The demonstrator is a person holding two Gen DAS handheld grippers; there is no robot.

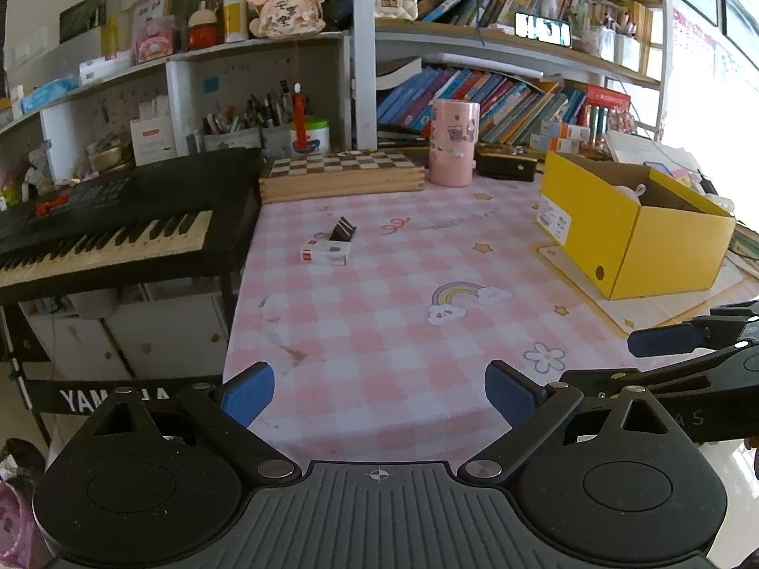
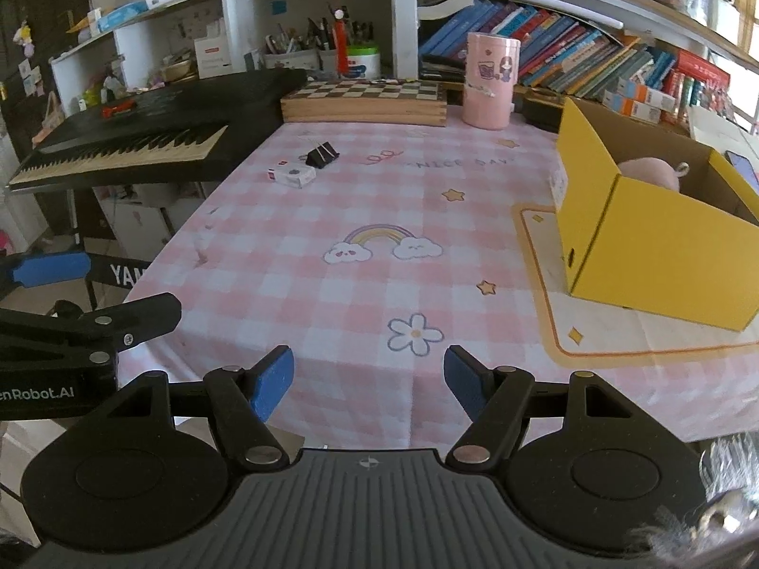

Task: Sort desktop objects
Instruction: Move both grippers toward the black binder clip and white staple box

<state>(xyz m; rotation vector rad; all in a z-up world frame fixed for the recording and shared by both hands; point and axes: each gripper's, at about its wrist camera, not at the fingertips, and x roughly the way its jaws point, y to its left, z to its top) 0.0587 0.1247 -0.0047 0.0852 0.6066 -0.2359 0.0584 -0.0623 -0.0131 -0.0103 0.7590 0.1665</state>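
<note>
Both grippers empty, jaws apart, held over the near table edge.

Left gripper and right gripper: nothing between pads, likely approaching. At 11 o'clock, black binder clip touching white eraser, unsorted. At 2 o'clock, open yellow box holding a pink plush item.

Tablecloth pink-white checked; box yellow; binder clip black.
</note>
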